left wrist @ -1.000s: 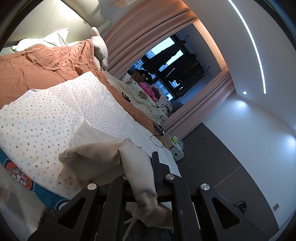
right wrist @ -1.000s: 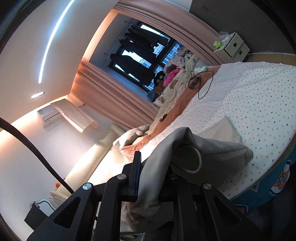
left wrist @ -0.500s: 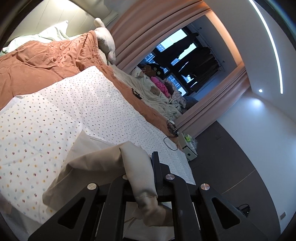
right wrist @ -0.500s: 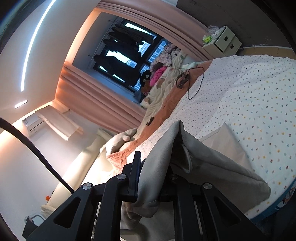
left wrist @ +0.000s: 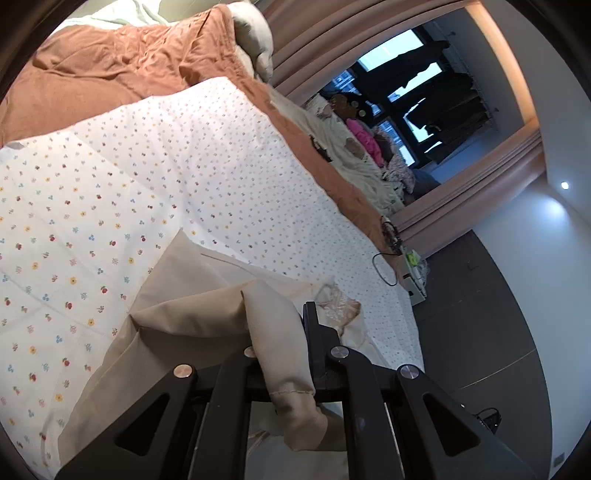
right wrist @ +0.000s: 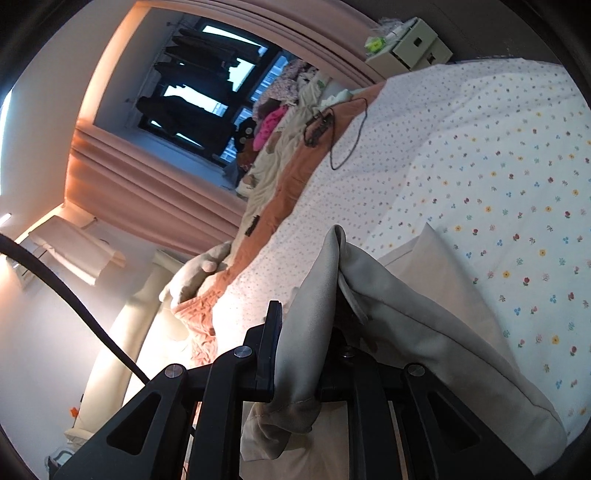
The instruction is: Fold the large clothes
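Observation:
A large beige garment [left wrist: 177, 306] lies partly on a bed covered by a white flower-print sheet [left wrist: 110, 192]. My left gripper [left wrist: 280, 332] is shut on a bunched fold of the garment, which drapes down between the jaws. In the right wrist view my right gripper [right wrist: 306, 325] is shut on another edge of the same beige garment [right wrist: 424, 306], and the cloth runs from it down onto the sheet [right wrist: 498, 155]. Both grippers hold the cloth just above the bed.
An orange quilt [left wrist: 103, 70] and a plush toy [left wrist: 255, 33] lie at the head of the bed. A black cable with a device [right wrist: 325, 125] lies on the far bed edge. A small white cabinet [right wrist: 410, 48] stands by the pink curtains [right wrist: 155, 192]. Dark floor [left wrist: 480, 314] lies beside the bed.
Both grippers have moved forward over the bed with the garment held. More of the garment now lies spread on the flower-print sheet, and the blue bed edge has left both views.

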Motion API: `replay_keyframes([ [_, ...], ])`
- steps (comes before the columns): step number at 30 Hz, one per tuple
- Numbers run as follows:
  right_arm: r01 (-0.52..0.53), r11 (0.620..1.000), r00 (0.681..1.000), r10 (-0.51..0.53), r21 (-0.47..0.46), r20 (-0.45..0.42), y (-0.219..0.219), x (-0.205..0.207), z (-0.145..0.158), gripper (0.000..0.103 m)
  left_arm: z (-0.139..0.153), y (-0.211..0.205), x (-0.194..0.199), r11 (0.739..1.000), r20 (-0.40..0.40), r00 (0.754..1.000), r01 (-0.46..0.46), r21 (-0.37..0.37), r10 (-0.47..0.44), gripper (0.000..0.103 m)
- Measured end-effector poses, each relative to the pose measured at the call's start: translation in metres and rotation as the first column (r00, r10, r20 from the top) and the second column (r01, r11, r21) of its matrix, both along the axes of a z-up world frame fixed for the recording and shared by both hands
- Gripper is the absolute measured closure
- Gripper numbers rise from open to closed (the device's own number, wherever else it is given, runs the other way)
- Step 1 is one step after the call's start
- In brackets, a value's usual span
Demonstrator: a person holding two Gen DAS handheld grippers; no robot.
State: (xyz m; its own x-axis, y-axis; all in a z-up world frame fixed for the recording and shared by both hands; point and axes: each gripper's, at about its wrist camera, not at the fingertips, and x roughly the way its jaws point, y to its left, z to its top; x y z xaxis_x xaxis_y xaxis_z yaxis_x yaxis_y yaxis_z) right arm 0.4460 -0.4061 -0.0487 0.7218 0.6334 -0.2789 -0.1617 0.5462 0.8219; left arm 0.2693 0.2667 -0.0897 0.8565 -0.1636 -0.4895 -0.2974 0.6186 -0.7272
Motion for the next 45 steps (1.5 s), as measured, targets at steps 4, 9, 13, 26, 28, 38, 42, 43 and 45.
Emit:
replay_keyframes([
  [4, 0.007, 1.000, 0.999, -0.008, -0.016, -0.040, 0.013, 0.012, -0.004, 0.090, -0.022, 0.005, 0.022, 1.000, -0.048, 0.999, -0.017, -0.014, 0.017, 0.094],
  [9, 0.023, 0.999, 0.993, -0.026, -0.027, -0.118, 0.021, 0.023, -0.016, 0.082, -0.061, 0.017, 0.044, 0.995, -0.121, 0.992, -0.056, -0.085, 0.045, 0.094],
  [13, -0.007, 1.000, 0.995, 0.006, -0.013, -0.101, 0.035, 0.020, -0.014, 0.015, -0.093, 0.024, 0.056, 0.980, -0.182, 0.983, -0.068, -0.185, 0.034, 0.069],
  [26, -0.058, 0.993, 0.993, 0.047, -0.105, -0.104, 0.063, -0.031, 0.019, 0.015, -0.064, 0.000, 0.044, 0.992, -0.121, 0.992, -0.056, -0.110, 0.042, 0.003],
  [28, -0.069, 0.987, 0.992, 0.053, -0.143, -0.113, 0.074, -0.032, 0.024, 0.015, -0.060, -0.008, 0.045, 0.996, -0.130, 0.991, -0.033, -0.085, 0.022, 0.003],
  [38, -0.142, 0.939, 0.985, 0.105, -0.312, -0.135, 0.164, -0.018, 0.053, 0.015, -0.045, -0.075, 0.078, 0.982, -0.231, 0.968, 0.135, 0.135, -0.102, 0.003],
  [42, -0.170, 0.908, 0.979, 0.112, -0.382, -0.170, 0.198, -0.007, 0.053, 0.015, -0.053, -0.098, 0.095, 0.965, -0.280, 0.949, 0.198, 0.172, -0.145, 0.004],
  [43, -0.191, 0.898, 0.977, 0.135, -0.396, -0.165, 0.206, -0.005, 0.051, 0.015, -0.056, -0.103, 0.099, 0.961, -0.292, 0.944, 0.212, 0.180, -0.153, 0.007],
  [45, -0.202, 0.879, 0.974, 0.133, -0.433, -0.184, 0.220, 0.001, 0.048, 0.015, -0.062, -0.114, 0.109, 0.947, -0.323, 0.930, 0.249, 0.202, -0.176, 0.008],
])
